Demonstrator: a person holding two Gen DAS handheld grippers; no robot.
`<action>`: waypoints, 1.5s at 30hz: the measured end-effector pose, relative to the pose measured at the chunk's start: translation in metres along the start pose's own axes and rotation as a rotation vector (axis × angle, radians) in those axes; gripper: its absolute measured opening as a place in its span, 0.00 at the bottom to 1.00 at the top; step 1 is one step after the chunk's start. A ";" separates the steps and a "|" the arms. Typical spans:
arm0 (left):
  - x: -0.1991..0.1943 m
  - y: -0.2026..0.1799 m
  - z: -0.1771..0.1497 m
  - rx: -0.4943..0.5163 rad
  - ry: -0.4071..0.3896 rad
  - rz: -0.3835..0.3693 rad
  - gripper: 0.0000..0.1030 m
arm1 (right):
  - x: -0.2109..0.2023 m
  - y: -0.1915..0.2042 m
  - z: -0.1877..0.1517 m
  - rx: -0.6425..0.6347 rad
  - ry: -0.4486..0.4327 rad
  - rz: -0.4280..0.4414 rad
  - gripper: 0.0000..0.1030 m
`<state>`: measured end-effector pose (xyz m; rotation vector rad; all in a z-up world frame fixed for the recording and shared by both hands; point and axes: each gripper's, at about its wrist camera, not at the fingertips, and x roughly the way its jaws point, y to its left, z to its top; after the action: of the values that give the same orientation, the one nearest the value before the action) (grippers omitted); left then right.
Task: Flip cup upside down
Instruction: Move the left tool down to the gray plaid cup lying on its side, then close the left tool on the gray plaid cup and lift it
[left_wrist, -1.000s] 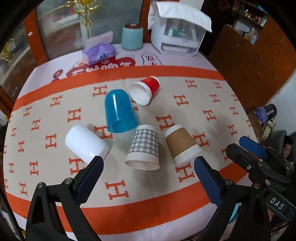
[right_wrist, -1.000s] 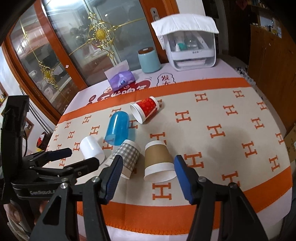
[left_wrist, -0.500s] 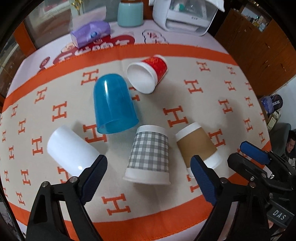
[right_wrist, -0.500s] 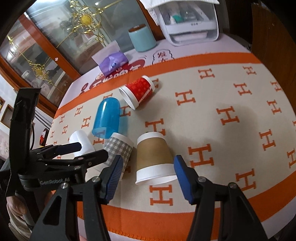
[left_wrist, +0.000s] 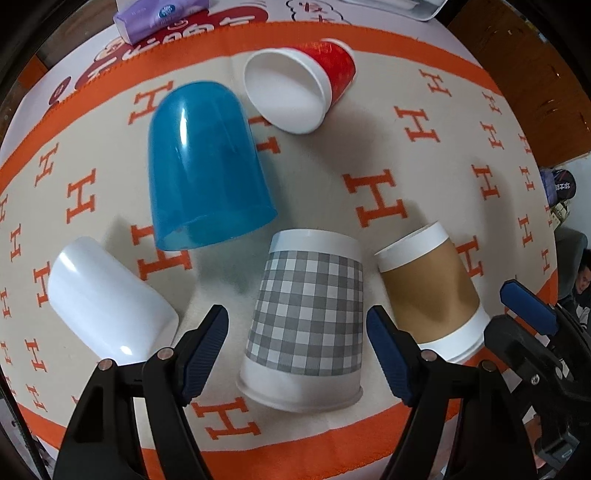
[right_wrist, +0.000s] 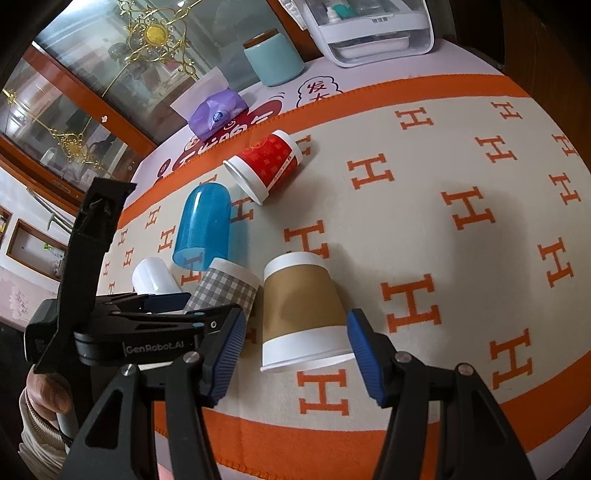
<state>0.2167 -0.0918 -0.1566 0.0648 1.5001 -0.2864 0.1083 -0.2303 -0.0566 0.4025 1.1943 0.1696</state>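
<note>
Left wrist view: the left gripper (left_wrist: 297, 354) hangs spread around the checked cup (left_wrist: 304, 317), rim-down near the table's (left_wrist: 388, 155) front edge (pads apparently not touching).

Right wrist view: the right gripper (right_wrist: 295, 356), fingers spread, flanks the inverted brown cup (right_wrist: 301, 314) just beside it.

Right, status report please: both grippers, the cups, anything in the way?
Left gripper open, straddling checked cup. Right gripper open, straddling brown cup. Neither gripped yet. The two cups sit close together.
</note>
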 end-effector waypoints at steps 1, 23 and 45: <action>0.003 0.000 0.001 -0.003 0.005 -0.002 0.72 | 0.001 0.000 -0.001 0.001 0.003 0.000 0.56; -0.066 0.010 -0.079 -0.105 -0.084 -0.067 0.60 | -0.013 0.011 -0.044 0.012 0.020 0.080 0.53; -0.005 0.052 -0.170 -0.422 -0.081 -0.090 0.71 | 0.022 0.018 -0.104 0.046 0.155 0.106 0.53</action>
<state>0.0632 -0.0036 -0.1713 -0.3476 1.4567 -0.0387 0.0217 -0.1843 -0.1006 0.5002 1.3317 0.2691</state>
